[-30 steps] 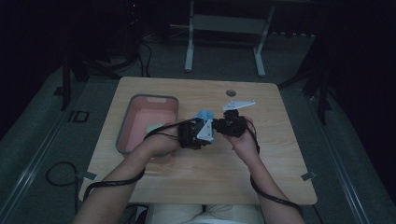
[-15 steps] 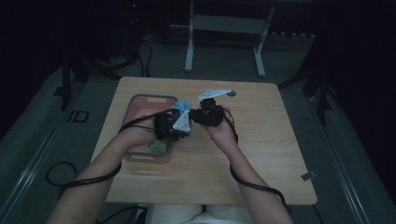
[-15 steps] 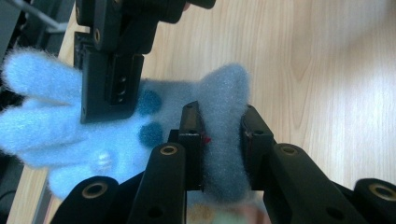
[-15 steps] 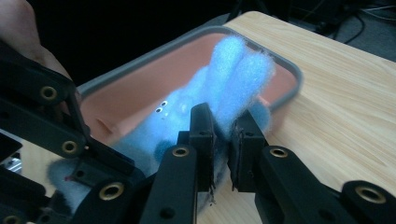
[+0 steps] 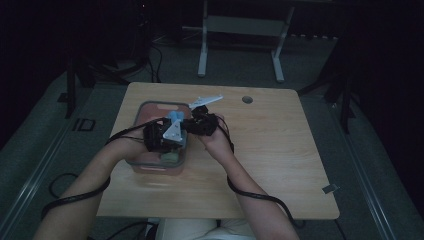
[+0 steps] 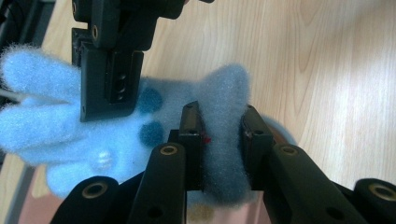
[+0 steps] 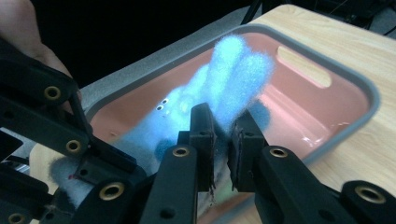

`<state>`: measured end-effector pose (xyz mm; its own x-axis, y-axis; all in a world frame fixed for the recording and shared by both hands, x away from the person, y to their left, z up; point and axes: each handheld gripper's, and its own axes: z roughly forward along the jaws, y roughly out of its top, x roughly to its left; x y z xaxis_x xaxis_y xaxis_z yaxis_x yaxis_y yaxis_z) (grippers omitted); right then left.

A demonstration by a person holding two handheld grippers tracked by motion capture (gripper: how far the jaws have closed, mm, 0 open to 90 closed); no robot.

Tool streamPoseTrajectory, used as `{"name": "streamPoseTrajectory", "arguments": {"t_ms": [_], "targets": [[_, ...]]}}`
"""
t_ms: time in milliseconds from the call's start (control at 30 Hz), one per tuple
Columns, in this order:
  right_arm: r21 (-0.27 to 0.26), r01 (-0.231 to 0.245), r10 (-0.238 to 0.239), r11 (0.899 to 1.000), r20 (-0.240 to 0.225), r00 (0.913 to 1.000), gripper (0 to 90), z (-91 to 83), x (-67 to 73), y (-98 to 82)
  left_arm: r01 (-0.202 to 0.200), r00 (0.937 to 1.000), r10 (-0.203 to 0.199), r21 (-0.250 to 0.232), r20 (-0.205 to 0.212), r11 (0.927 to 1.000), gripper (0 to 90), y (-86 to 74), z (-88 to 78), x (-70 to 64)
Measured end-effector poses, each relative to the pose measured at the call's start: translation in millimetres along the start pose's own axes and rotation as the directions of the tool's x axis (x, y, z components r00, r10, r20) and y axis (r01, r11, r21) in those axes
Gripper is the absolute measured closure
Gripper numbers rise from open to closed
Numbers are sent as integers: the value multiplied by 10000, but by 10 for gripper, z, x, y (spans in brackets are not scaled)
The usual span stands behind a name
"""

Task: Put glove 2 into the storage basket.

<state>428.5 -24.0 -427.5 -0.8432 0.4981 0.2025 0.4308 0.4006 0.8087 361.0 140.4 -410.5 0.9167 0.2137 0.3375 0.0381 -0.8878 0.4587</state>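
Observation:
A fluffy blue plush toy [image 5: 173,118] with long ears and darker blue spots hangs over a pink tray with a grey rim [image 5: 150,105] on the left part of the wooden table. My left gripper [image 6: 219,126] is shut on a thick end of the plush toy [image 6: 224,93]. My right gripper [image 7: 222,123] is shut on the plush toy [image 7: 233,70] near its ears, above the tray [image 7: 364,93]. In the high view the left gripper [image 5: 167,136] and right gripper [image 5: 196,124] meet tip to tip at the toy. The right gripper's jaw [image 6: 112,79] covers part of the toy.
The table [image 5: 280,150] has bare wood to the right and toward the person. A round cable hole [image 5: 247,99] sits near its far edge. Metal stand legs [image 5: 202,55] rise from the floor beyond the table. Cables trail from both grippers along the forearms.
Both hands have carried the plush toy leftward together, from over the table's middle to above the pink tray. Both grips have stayed the same.

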Motion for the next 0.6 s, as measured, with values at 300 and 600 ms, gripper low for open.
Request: {"name": "streamPoseTrajectory", "arguments": {"t_ms": [300, 600], "targets": [[527, -460, 462, 9976, -26, 9989, 816, 376, -25, -108, 645, 9969, -665, 463, 430, 9968, 750, -261, 215, 33], [1619, -268, 198, 9865, 444, 9988, 807, 651, -87, -221, 1108, 9862, -1253, 1309, 1080, 9852, 748, -388, 600, 65]]}}
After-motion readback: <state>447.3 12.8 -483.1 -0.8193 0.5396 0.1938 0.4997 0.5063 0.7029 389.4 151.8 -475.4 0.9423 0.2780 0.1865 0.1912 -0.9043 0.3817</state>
